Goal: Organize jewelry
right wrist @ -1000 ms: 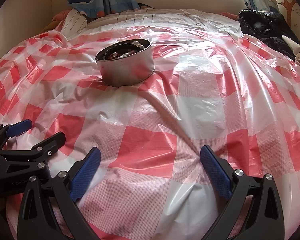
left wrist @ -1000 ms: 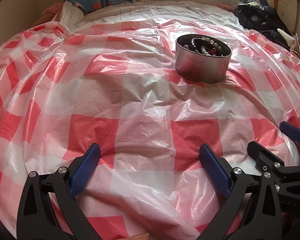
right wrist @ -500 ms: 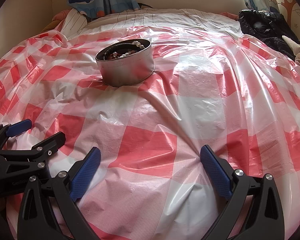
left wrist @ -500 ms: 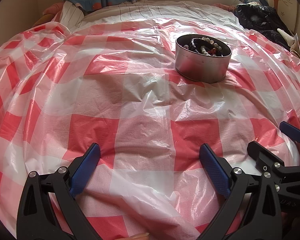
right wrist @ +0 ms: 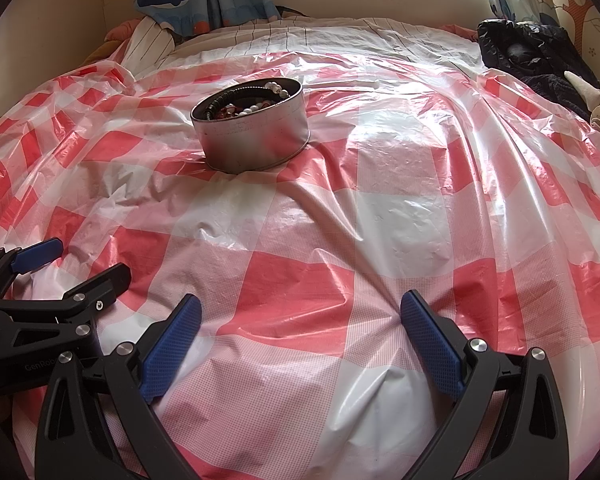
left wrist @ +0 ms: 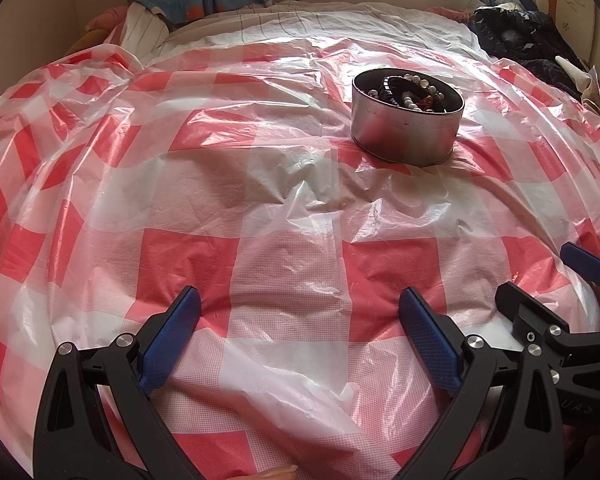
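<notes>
Tin: round silver metal tin [left wrist: 406, 132] of beaded bracelets [left wrist: 410, 90], on red-and-white checked plastic sheet [left wrist: 292, 264] over the bed.
Tongs: left tongs [left wrist: 300, 328] and right tongs [right wrist: 300, 330] both spread, empty.
Handling: beads likely light, slippery (tangle-prone); pinch one strand at the rim.

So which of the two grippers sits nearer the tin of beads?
Too close to call: left gripper and right gripper rest side by side, both open and empty, short of the round metal tin.
</notes>
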The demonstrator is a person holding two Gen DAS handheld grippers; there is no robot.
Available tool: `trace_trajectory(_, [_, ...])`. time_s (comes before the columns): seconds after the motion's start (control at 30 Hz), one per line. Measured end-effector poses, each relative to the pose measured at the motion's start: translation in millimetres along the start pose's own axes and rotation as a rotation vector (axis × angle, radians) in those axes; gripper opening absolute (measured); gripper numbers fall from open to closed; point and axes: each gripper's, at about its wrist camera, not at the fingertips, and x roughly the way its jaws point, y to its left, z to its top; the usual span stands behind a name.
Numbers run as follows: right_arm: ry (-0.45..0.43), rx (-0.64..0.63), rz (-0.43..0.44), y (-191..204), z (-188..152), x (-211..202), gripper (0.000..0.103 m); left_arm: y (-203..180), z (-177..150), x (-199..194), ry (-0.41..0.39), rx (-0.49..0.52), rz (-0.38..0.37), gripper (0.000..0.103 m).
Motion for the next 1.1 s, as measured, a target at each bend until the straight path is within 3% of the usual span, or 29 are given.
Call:
trace_trajectory(0.5, [0.001, -0.005, -0.007, 0.0, -1.3, 0.9, 0.095, 0.0, -1.1, -0.4, -0.001, 0.006, 0.042, 0.095])
trace_trajectory(1.1, [0.003, -0.006, -0.008, 0.7, -0.9, 1.0, 0.095, -0.1, -1.0, -0.6, 0.0, 0.006, 0.041, 0.095])
